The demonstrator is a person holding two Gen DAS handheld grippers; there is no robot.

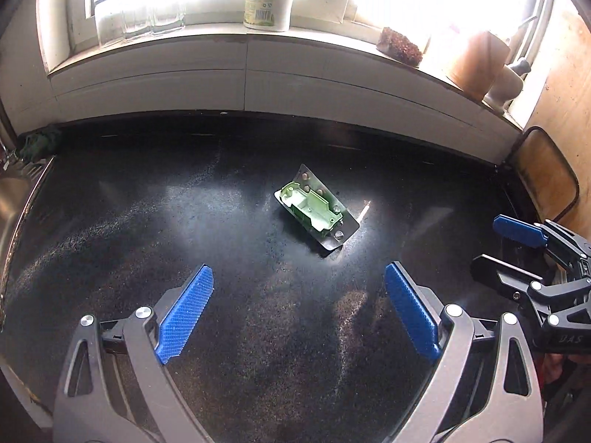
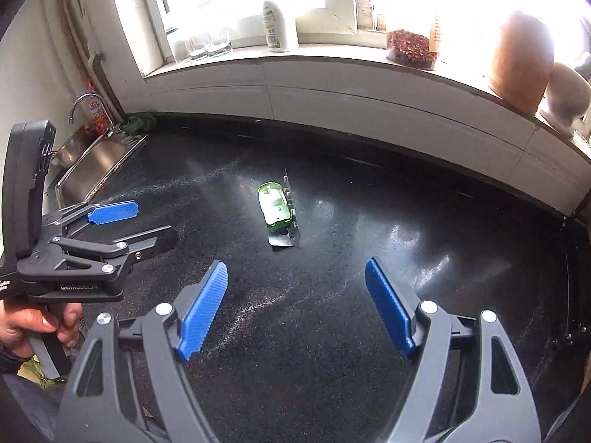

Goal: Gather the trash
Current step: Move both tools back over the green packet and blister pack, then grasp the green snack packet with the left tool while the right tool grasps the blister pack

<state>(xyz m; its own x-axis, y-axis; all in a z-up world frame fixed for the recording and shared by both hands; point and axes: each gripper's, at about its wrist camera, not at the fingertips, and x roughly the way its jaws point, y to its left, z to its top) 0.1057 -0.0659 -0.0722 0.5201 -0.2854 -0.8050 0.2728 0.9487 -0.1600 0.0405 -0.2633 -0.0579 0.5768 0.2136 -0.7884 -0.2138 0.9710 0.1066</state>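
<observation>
A piece of trash, an empty green plastic blister tray on a silvery foil backing [image 1: 314, 208] [image 2: 277, 210], lies alone on the black countertop [image 1: 147, 229] [image 2: 369, 332]. My left gripper [image 1: 299, 269] hovers just short of it, open, with nothing between its blue pads [image 1: 186, 317]. My right gripper [image 2: 295, 264] is also open and empty, with the trash ahead of it. Each gripper shows in the other's view: the right gripper [image 1: 495, 247] at the right edge, the left gripper [image 2: 151, 221] at the left, held by a hand [image 2: 33, 325].
A steel sink [image 2: 88, 162] with a faucet [image 2: 83, 105] sits at the counter's left end, with a green cloth [image 1: 40, 144] behind it. The windowsill holds a white bottle [image 1: 267, 0], glasses [image 2: 208, 42], a bowl of reddish bits [image 2: 412, 50] and a terracotta pot [image 2: 521, 59].
</observation>
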